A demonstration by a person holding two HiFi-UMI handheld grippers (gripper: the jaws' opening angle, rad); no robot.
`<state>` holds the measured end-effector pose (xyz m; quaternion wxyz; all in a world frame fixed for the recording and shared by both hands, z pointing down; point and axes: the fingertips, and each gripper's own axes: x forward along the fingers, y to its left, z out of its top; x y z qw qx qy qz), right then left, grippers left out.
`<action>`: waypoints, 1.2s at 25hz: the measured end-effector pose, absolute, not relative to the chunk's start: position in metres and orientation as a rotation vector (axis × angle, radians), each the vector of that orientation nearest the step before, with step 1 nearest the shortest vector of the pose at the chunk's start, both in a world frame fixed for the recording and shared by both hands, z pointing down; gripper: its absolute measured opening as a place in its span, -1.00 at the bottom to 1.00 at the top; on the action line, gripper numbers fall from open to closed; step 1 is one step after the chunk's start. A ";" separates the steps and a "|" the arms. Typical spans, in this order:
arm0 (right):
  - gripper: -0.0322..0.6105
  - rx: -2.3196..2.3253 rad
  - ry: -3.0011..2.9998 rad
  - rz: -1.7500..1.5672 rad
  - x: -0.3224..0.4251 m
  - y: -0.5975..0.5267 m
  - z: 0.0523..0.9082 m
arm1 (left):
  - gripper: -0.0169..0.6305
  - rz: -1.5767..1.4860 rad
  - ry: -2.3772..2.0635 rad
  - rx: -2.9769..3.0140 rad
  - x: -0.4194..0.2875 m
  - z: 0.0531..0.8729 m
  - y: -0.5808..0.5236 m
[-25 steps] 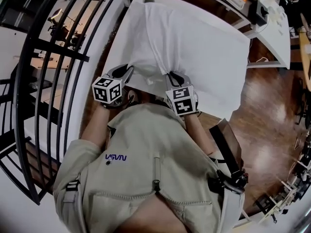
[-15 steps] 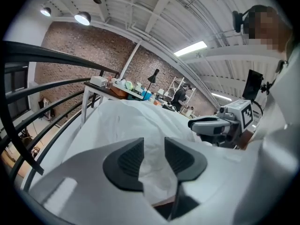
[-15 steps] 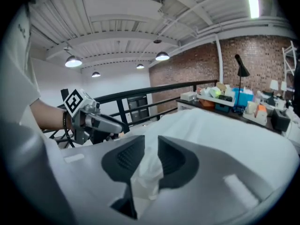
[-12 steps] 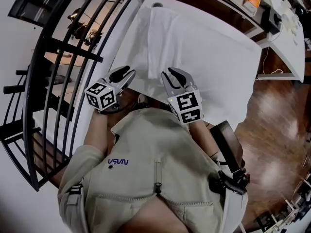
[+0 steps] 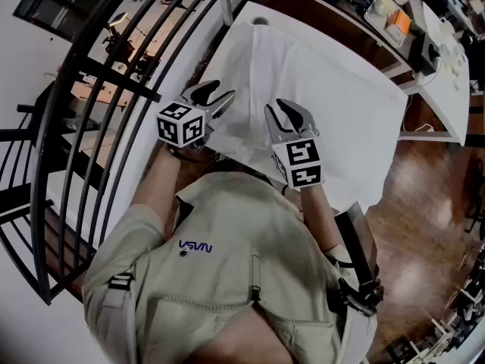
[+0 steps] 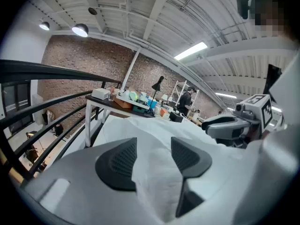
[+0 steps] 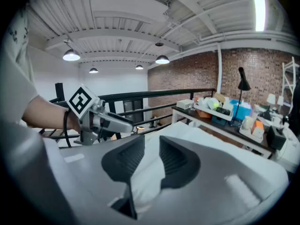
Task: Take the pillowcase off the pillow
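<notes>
The pillowcase [image 5: 303, 74], with the pillow inside it, lies on the white table [image 5: 364, 174], its open end at the near edge. The right hand-held gripper [image 5: 292, 111], its jaws having just eased a little wider, looks nipped on a fold of that cloth. The left hand-held gripper [image 5: 220, 95] has just been opening and stands released, with cloth loose between its jaws.

With one thin grip, the fold may slip free. Pulling could also drag the pillow along toward the near edge instead of baring it.

The jacket [image 5: 242, 279] carries a logo [image 5: 195, 246] that reads NASA, seen upside down. The marker cubes bear only patterns.
</notes>
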<state>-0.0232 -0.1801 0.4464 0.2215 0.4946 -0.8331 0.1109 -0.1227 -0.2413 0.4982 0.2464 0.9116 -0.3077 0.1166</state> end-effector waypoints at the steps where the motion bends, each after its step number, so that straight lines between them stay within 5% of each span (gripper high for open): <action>1: -0.63 1.390 -2.284 0.299 -0.024 -0.188 0.443 | -0.18 0.334 -0.814 2.499 -0.119 0.499 -0.249; 11: -0.63 1.525 -2.084 0.304 -0.021 -0.257 0.444 | -0.09 0.498 -0.567 2.454 -0.081 0.552 -0.282; 19: -0.48 1.358 -1.973 0.310 -0.018 -0.285 0.484 | -0.88 0.613 -0.527 2.508 -0.054 0.557 -0.262; 24: -0.39 1.201 -1.848 0.233 -0.018 -0.291 0.510 | -0.91 0.581 -0.618 2.590 -0.064 0.536 -0.253; 25: -0.46 1.196 -1.828 0.207 -0.016 -0.292 0.511 | -0.91 0.566 -0.633 2.594 -0.067 0.532 -0.251; 26: -0.80 1.208 -1.809 0.183 -0.013 -0.293 0.509 | -0.91 0.551 -0.643 2.596 -0.071 0.529 -0.248; 30: -0.89 1.330 -1.768 0.172 0.021 -0.301 0.490 | -0.91 0.480 -0.644 2.601 -0.085 0.520 -0.234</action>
